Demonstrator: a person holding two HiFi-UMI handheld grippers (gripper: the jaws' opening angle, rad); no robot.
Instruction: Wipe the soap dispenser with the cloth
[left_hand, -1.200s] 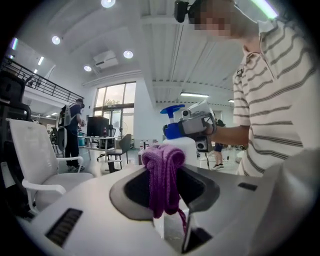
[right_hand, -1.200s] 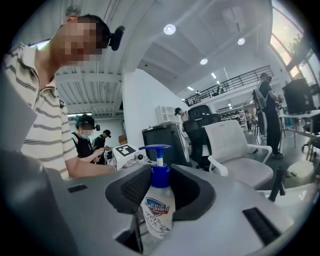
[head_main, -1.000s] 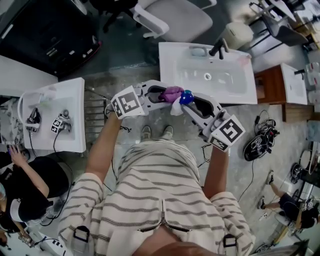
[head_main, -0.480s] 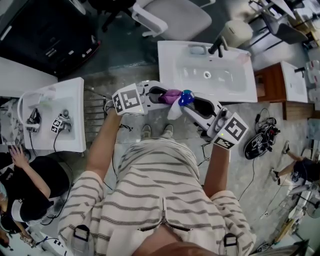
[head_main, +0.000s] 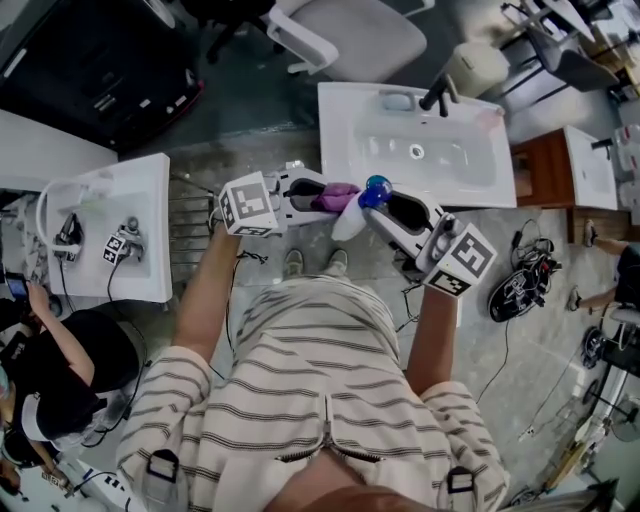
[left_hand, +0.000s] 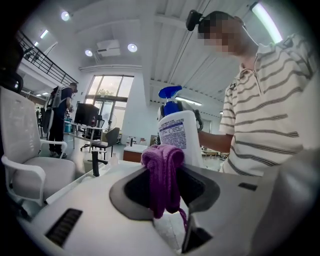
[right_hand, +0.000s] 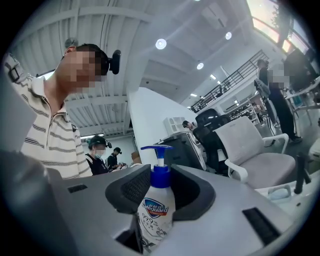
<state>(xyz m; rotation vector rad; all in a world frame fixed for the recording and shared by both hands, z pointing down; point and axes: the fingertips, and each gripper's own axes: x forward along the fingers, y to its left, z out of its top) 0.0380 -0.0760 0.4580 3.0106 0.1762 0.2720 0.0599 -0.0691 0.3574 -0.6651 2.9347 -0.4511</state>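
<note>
Standing well off to the left of the left gripper (head_main: 322, 197) is a white counter (head_main: 150, 200) with cables and a small square marker on it; the left gripper itself is held out level in front of the person's striped shirt (head_main: 300, 360), above the floor, its jaws clamped on a purple cloth (left_hand: 162, 170); the cloth is bunched into a thick fold that sticks up out of the jaws, with a loose thread hanging below them; just beyond the tip of the left gripper, and to its right in the head view, is the soap dispenser (right_hand: 156, 212), a white bottle with a printed label and a blue pump; the cloth appears to press against the side of the bottle just below the pump, though the exact contact is hard to make out; the right gripper (head_main: 388, 212) comes in from the other side, pointing towards the left one, its jaws closed on the lower body of the soap dispenser so that the blue pump rises clear above them; ahead of both grippers lies a white sink basin (head_main: 470, 175) with a black tap (head_main: 437, 95) at its far edge; a wooden cabinet (head_main: 540, 185) stands further to the right of the right gripper.
</note>
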